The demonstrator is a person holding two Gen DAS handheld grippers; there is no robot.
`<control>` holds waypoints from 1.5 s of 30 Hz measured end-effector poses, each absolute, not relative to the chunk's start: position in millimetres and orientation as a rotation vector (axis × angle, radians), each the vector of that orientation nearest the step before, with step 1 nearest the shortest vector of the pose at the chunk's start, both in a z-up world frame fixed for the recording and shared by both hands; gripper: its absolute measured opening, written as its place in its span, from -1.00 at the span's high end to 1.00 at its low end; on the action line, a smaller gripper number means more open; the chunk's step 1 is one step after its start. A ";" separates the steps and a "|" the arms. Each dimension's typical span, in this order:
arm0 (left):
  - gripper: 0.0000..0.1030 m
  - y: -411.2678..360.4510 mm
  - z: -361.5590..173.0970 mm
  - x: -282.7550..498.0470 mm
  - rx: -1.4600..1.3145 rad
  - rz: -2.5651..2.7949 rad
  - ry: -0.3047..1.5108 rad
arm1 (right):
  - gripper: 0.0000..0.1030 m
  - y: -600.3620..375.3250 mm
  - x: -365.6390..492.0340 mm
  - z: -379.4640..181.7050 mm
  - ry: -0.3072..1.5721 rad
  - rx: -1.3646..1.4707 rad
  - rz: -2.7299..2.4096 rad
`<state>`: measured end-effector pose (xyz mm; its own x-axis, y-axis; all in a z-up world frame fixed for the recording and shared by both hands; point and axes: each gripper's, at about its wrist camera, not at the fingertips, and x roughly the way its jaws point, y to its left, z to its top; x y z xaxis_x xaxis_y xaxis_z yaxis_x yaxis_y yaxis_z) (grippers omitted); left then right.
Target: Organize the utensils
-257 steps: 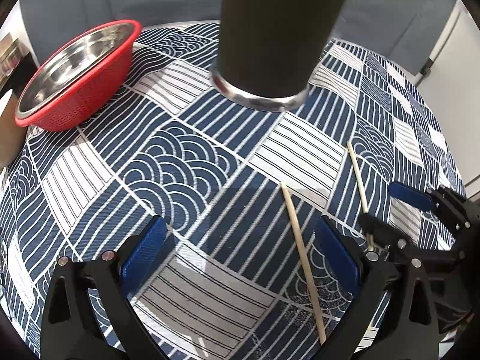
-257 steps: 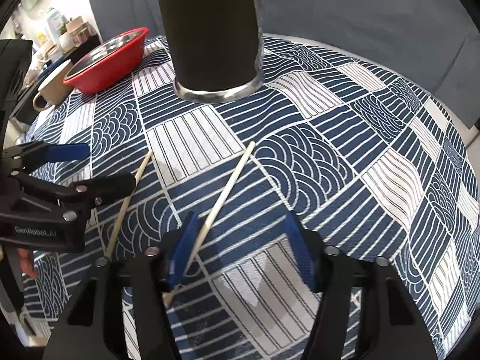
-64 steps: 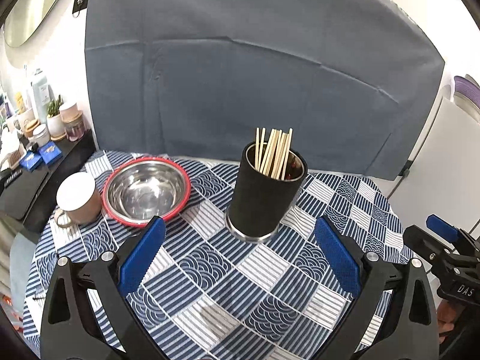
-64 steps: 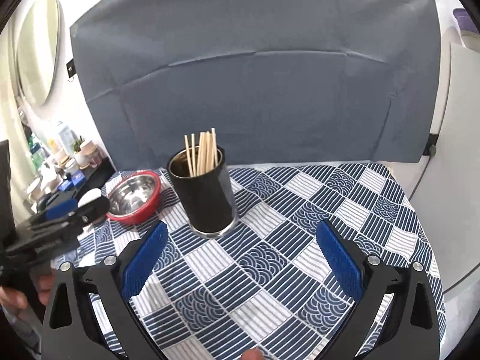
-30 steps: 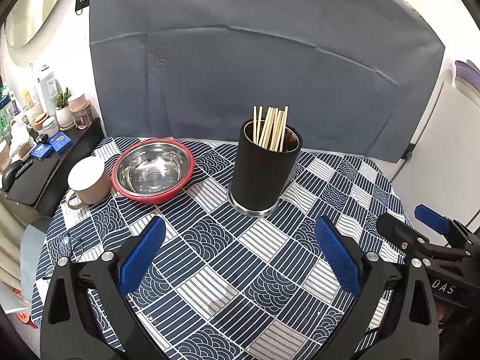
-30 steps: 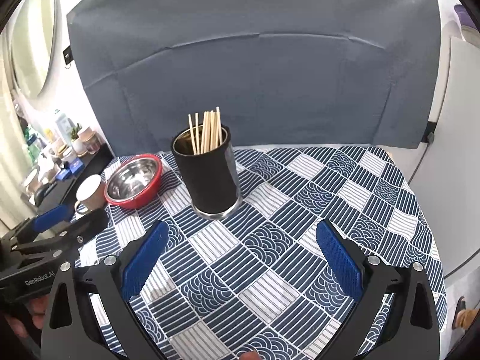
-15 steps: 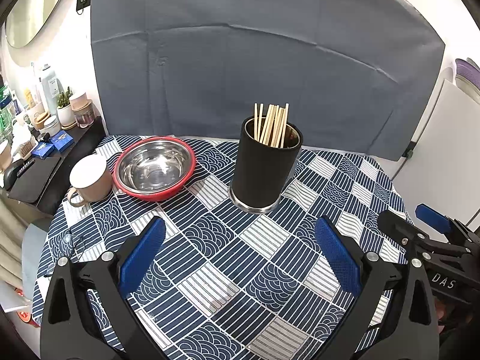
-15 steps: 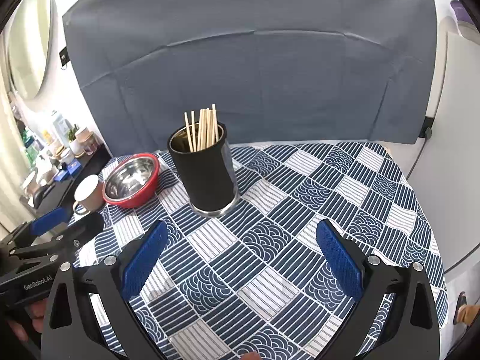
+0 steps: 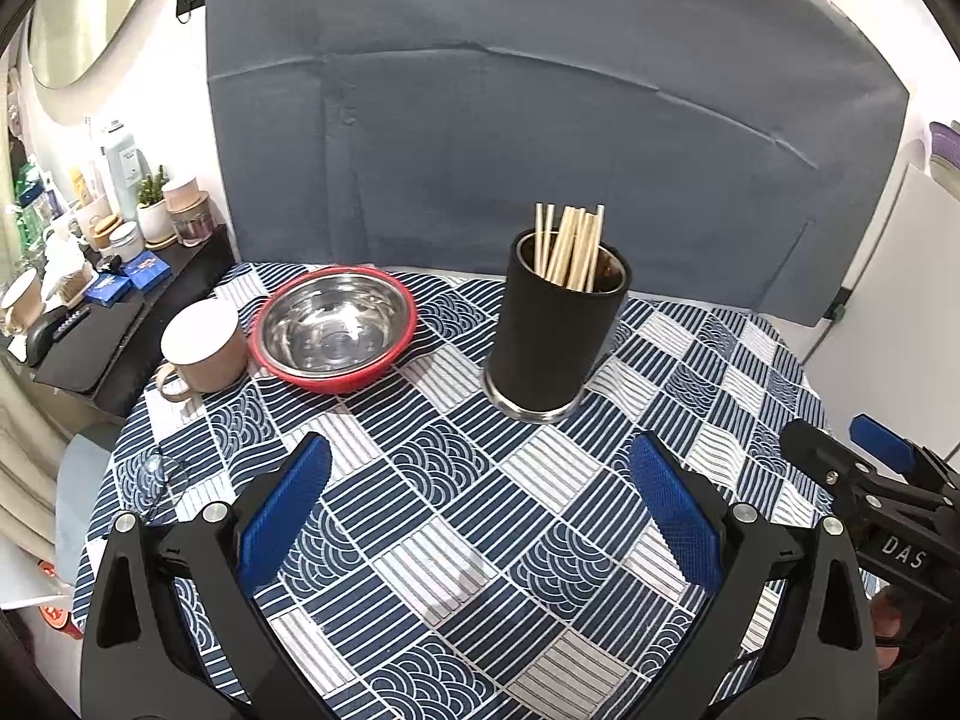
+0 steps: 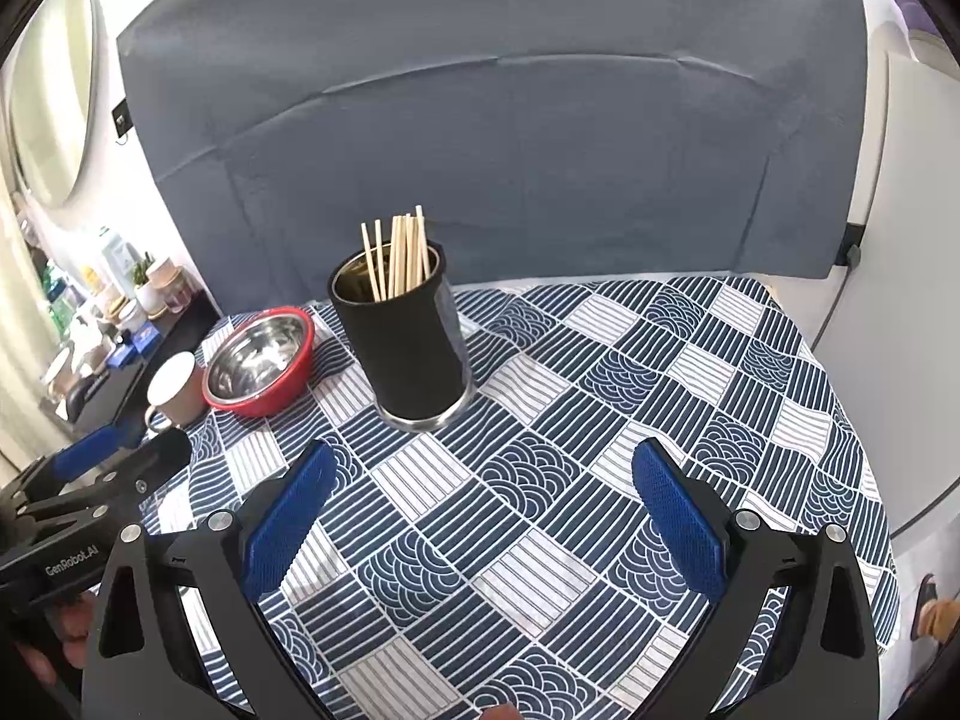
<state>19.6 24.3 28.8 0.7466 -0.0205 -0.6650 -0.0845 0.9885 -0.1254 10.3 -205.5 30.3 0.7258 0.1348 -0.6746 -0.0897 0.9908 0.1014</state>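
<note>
A black cylindrical holder [image 9: 555, 330] stands upright on the patterned tablecloth and holds several wooden chopsticks [image 9: 570, 246]. It also shows in the right wrist view [image 10: 408, 342], with the chopsticks [image 10: 399, 255] sticking out of its top. My left gripper [image 9: 480, 510] is open and empty, held above the near part of the table. My right gripper [image 10: 480, 510] is open and empty, also above the near part. Each gripper shows at the edge of the other's view.
A steel bowl in a red basket [image 9: 333, 327] sits left of the holder, with a beige mug [image 9: 201, 345] beside it. The round table [image 9: 774, 396] has a blue and white cloth. A grey backdrop stands behind. A cluttered shelf [image 9: 90, 300] is at the far left.
Both grippers have stayed raised and back from the table; the views shift only slightly. Much earlier two chopsticks lay on the cloth; now none lie there.
</note>
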 end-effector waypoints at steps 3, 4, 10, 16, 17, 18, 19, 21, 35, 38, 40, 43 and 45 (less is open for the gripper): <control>-0.89 24.8 29.6 18.0 -0.153 0.031 0.720 | -0.84 -205.1 10.2 29.9 0.750 0.062 0.122; -0.89 24.7 29.6 18.1 -0.148 0.034 0.721 | -0.84 -205.2 10.2 30.0 0.749 0.062 0.122; -0.89 25.4 30.0 16.1 -0.139 0.044 0.720 | -0.84 -206.0 11.1 30.1 0.750 0.063 0.119; -0.89 25.5 29.1 14.7 -0.131 0.057 0.730 | -0.84 -205.0 11.0 28.5 0.761 0.061 0.121; -0.89 25.7 29.1 14.4 -0.130 0.060 0.731 | -0.84 -204.8 11.2 28.2 0.762 0.061 0.121; -0.89 26.0 29.0 14.2 -0.132 0.062 0.731 | -0.84 -204.9 11.1 27.9 0.764 0.061 0.123; -0.89 26.4 28.8 14.5 -0.133 0.064 0.731 | -0.84 -204.6 11.3 27.7 0.764 0.060 0.123; -0.89 27.7 28.1 14.7 -0.137 0.071 0.734 | -0.84 -204.6 11.6 27.5 0.766 0.059 0.125; -0.89 27.3 26.4 14.2 -0.132 0.078 0.744 | -0.84 -205.9 10.6 26.3 0.769 0.066 0.120; -0.89 26.1 26.0 14.7 -0.127 0.075 0.750 | -0.84 -206.7 10.9 26.2 0.771 0.071 0.117; -0.89 25.8 25.7 15.0 -0.126 0.075 0.752 | -0.84 -207.0 10.8 26.1 0.772 0.073 0.113; -0.89 26.3 25.9 14.7 -0.123 0.091 0.754 | -0.84 -207.2 10.4 26.4 0.770 0.077 0.116; -0.89 28.1 25.6 14.8 -0.128 0.099 0.758 | -0.84 -207.9 10.2 26.6 0.769 0.079 0.119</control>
<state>14.8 28.1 25.6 0.7220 0.0431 -0.6905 -0.1355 0.9875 -0.0801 10.2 -207.9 26.6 0.7123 0.1361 -0.6886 -0.0787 0.9903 0.1143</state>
